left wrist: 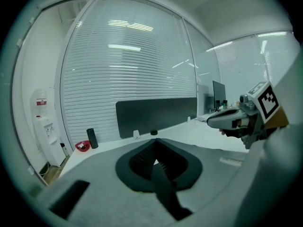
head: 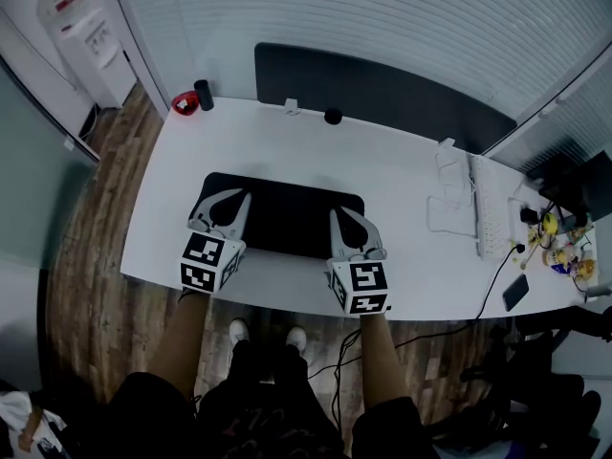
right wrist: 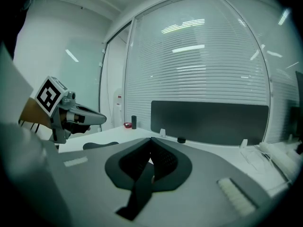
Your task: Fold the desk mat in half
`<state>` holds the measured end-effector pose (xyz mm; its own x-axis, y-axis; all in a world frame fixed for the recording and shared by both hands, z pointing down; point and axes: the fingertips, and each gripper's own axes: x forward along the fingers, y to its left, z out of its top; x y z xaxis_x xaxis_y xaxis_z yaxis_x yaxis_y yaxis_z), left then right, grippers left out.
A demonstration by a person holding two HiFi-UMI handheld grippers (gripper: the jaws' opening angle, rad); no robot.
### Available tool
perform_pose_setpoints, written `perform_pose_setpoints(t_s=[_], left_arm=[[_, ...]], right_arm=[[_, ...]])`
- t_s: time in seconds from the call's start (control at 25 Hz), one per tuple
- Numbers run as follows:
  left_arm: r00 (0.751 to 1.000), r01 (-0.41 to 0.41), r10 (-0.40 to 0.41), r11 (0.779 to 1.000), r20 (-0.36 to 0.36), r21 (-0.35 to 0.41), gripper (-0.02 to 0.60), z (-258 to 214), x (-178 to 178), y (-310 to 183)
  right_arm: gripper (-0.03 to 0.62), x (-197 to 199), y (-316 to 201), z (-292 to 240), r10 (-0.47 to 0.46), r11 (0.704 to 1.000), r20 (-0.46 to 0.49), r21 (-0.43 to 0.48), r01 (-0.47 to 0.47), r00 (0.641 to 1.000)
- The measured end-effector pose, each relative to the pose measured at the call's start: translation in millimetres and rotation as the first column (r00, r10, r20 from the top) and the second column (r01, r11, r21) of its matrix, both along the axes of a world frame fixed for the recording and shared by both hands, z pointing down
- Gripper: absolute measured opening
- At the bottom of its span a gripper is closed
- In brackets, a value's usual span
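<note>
Nearest, the person's pale shoes (head: pixel 239 331) stand on the wood floor just in front of the white counter (head: pixel 402 175). Over the counter's near edge, the left gripper (head: pixel 226 204) and right gripper (head: pixel 346 220) point away from the person, side by side and well apart. Both have their fingers closed. Each gripper's own view shows a dark strip of the black desk mat (head: pixel 287 213) pinched between the finger pads, the left at the mat's near left corner and the right at its near right corner. The rest of the mat spreads across the near middle of the counter, somewhat toward its left end. Toward the right end lie a pale keyboard (head: pixel 486 213) and, at the near edge, a dark phone (head: pixel 515 292). At the far left corner sit a red dish (head: pixel 185 103) and a dark cylinder (head: pixel 204 95). A small round black object (head: pixel 333 116) rests by the far edge, below a dark panel (head: pixel 382 89) with white blinds (head: pixel 382 8) behind it.
</note>
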<state>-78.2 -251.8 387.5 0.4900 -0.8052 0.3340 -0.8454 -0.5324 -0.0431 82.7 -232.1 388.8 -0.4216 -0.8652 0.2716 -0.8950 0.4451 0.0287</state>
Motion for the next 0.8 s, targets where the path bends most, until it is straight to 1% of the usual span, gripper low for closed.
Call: perform_pose_setpoints(t_s=[0.2, 0.36, 0.52, 0.64, 0.8], left_arm=[[1.000, 0.001, -0.001, 1.000, -0.005, 0.014, 0.000, -11.0, -0.3, 12.7], [1.000, 0.012, -0.012, 0.999, -0.007, 0.030, 0.000, -23.0, -2.4, 24.0], [1.000, 0.025, -0.024, 0.998, -0.019, 0.052, 0.000, -36.8, -5.8, 34.2], [0.999, 0.032, -0.030, 0.998, -0.024, 0.059, 0.000, -42.8, -8.2, 42.3], [0.999, 0.033, -0.032, 0.997, -0.024, 0.063, 0.000, -47.6, -9.5, 51.3]], right_arm=[[0.008, 0.2, 11.2, -13.6, 0.033, 0.999, 0.004, 0.026, -0.033, 0.999], [0.008, -7.8, 23.0, -28.7, 0.019, 0.999, 0.005, 0.049, -0.019, 1.000], [0.008, -11.1, 33.7, -41.2, 0.026, 0.997, 0.024, 0.067, -0.027, 0.999], [0.008, -15.6, 41.5, -49.6, 0.021, 0.995, -0.002, 0.100, -0.020, 1.000], [0.008, -19.4, 47.0, -61.0, 0.018, 0.994, -0.006, 0.109, -0.017, 1.000]])
